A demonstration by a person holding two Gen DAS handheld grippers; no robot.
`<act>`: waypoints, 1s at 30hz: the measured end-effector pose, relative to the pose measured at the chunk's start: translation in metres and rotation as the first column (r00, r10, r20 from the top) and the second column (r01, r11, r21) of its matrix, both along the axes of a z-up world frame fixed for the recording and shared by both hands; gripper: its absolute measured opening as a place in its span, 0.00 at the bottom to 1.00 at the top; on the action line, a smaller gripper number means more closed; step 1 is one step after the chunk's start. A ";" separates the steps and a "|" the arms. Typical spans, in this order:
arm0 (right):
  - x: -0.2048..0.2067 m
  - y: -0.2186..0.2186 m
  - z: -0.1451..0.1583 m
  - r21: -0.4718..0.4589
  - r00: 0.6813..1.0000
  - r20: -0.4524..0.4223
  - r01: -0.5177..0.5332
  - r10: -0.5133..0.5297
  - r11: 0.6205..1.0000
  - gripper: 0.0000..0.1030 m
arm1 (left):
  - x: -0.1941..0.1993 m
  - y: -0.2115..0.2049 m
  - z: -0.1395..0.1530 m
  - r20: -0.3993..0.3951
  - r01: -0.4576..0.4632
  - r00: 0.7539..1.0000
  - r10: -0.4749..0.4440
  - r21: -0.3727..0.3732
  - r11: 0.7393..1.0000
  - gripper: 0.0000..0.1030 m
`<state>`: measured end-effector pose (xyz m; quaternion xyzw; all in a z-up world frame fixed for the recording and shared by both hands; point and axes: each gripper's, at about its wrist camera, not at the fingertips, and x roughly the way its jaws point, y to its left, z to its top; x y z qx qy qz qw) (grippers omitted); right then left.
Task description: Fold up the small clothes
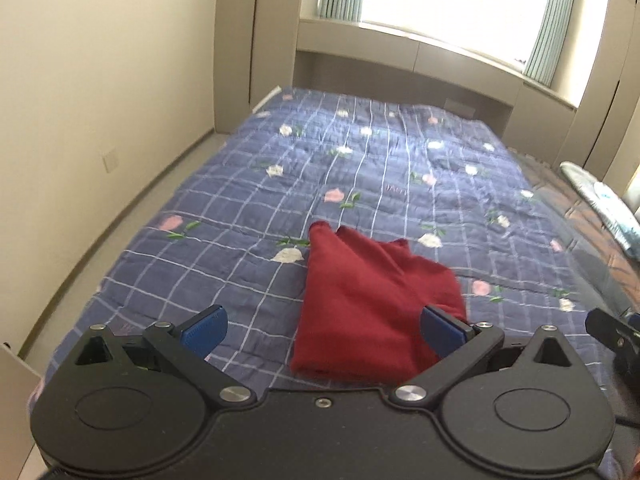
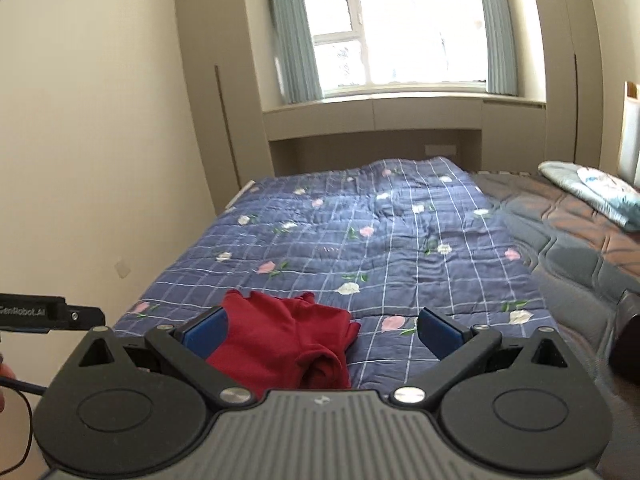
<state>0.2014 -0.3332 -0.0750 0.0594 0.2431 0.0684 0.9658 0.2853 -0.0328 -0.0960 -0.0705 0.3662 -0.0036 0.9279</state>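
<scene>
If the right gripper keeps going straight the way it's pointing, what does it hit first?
Probably the blue checked quilt, just beyond the red garment. The right gripper is open and holds nothing; depth is hard to judge.

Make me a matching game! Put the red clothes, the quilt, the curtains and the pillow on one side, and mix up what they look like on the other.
Things:
1. red clothes
2. quilt
3. curtains
4. pillow

Descriptions:
A. hanging beside the window
B. blue checks with flowers
C. folded on the quilt
D. on the bare mattress, far right

Pairs: 1-C, 2-B, 3-A, 4-D
</scene>
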 end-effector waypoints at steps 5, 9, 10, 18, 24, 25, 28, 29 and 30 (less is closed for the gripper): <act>-0.048 -0.005 0.037 -0.007 0.999 0.019 -0.040 0.040 0.999 1.00 | -0.059 -0.010 0.045 0.048 -0.017 0.999 0.016 0.023 1.000 0.99; -0.082 -0.007 0.054 0.000 0.998 0.032 -0.057 0.057 0.998 1.00 | -0.104 -0.016 0.075 0.090 -0.022 0.996 0.018 0.040 0.999 0.99; -0.090 -0.008 0.056 0.003 0.998 0.031 -0.061 0.061 0.998 1.00 | -0.113 -0.017 0.081 0.097 -0.025 0.995 0.020 0.047 0.999 0.99; -0.133 -0.012 0.061 0.012 0.996 0.010 -0.093 0.093 0.996 1.00 | -0.185 -0.021 0.109 0.147 -0.069 0.988 0.055 0.090 0.994 0.99; -0.125 -0.004 0.060 0.057 0.993 -0.117 -0.022 0.029 0.998 1.00 | -0.221 -0.014 0.115 0.163 -0.148 0.978 0.129 0.115 0.982 0.99; -0.125 -0.004 0.062 0.066 0.995 -0.098 -0.023 0.029 0.998 1.00 | -0.225 -0.011 0.115 0.163 -0.166 0.976 0.147 0.113 0.980 0.99; -0.119 0.002 0.060 0.063 0.993 -0.109 -0.042 0.049 0.997 1.00 | -0.233 0.000 0.116 0.150 -0.221 0.967 0.205 0.094 0.971 0.99; -0.118 0.005 0.060 0.054 0.993 -0.105 -0.057 0.063 0.997 1.00 | -0.234 0.004 0.115 0.142 -0.232 0.966 0.218 0.092 0.968 0.99; -0.118 0.008 0.060 0.045 0.993 -0.094 -0.071 0.075 0.997 1.00 | -0.233 0.008 0.114 0.128 -0.242 0.965 0.229 0.098 0.965 0.99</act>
